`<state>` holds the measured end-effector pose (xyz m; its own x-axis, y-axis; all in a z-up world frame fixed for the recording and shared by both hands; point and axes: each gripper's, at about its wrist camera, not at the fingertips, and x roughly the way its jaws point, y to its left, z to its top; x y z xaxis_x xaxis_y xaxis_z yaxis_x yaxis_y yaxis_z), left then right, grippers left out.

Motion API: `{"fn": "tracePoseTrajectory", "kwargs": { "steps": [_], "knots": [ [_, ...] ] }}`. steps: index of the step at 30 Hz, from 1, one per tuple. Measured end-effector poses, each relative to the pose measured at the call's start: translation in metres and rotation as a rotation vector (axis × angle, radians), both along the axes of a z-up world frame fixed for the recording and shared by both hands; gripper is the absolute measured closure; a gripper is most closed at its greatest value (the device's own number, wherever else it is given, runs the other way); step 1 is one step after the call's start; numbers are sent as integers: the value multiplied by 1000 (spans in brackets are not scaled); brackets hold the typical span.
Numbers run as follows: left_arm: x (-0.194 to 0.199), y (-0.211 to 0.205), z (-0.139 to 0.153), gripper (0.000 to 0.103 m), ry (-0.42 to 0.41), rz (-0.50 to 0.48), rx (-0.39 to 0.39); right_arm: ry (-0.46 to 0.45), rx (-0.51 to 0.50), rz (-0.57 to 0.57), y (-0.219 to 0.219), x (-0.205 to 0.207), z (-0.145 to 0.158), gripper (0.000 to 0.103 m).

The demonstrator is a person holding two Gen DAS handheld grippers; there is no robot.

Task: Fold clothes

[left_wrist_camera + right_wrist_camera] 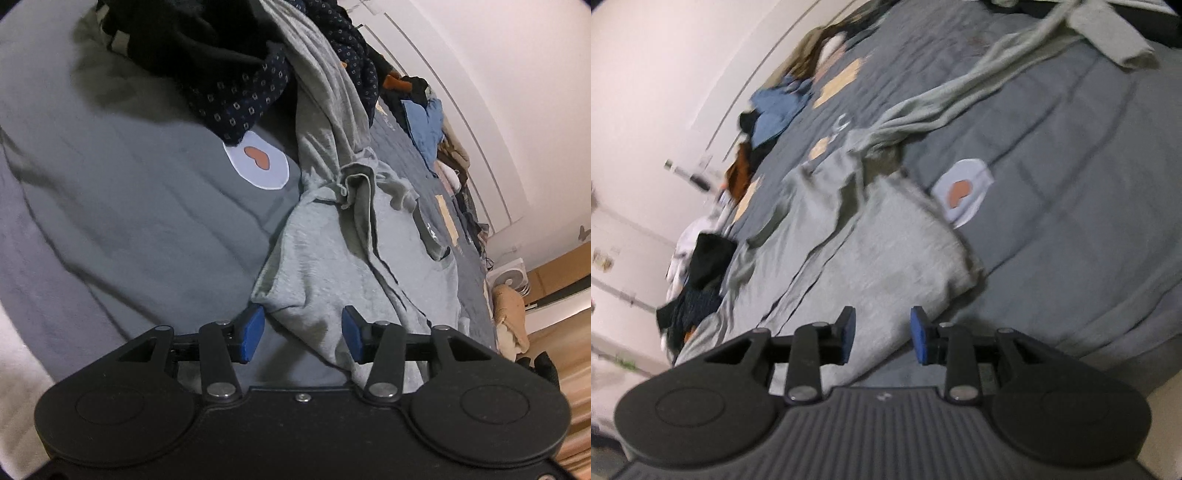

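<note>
A light grey sweatshirt (332, 266) lies crumpled on the grey quilted bed (129, 221). My left gripper (303, 334) is open just above its near corner; the fabric's hem sits between the blue pads (253, 332) without being pinched. In the right wrist view the same sweatshirt (879, 251) spreads flatter, one long sleeve (960, 96) trailing away across the bed (1071, 184). My right gripper (882, 334) is open over the garment's near edge, its pads (919, 332) clear of the cloth.
A dark patterned clothes pile (229, 74) lies behind the sweatshirt. A white patch with an orange heart (258, 162) (962, 192) marks the quilt. Blue clothing (424, 125) (775, 110) and dark garments (698, 280) line the wall side. A fan (509, 277) stands on the floor.
</note>
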<state>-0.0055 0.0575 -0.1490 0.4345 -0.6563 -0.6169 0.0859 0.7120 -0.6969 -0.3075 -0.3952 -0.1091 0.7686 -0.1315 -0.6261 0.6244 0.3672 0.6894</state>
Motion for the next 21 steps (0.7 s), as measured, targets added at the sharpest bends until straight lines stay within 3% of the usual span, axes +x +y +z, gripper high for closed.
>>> {"fn": "tracePoseTrajectory", "kwargs": {
  "steps": [5, 14, 21],
  "knots": [
    [5, -2, -8, 57, 22, 33, -32, -20, 49, -71, -13, -5, -9, 72],
    [4, -4, -10, 57, 50, 49, -36, 17, 120, -57, -5, -3, -24, 72],
    [5, -10, -12, 59, 35, 51, -16, -27, 186, -102, -12, 5, -45, 72]
  ]
}}
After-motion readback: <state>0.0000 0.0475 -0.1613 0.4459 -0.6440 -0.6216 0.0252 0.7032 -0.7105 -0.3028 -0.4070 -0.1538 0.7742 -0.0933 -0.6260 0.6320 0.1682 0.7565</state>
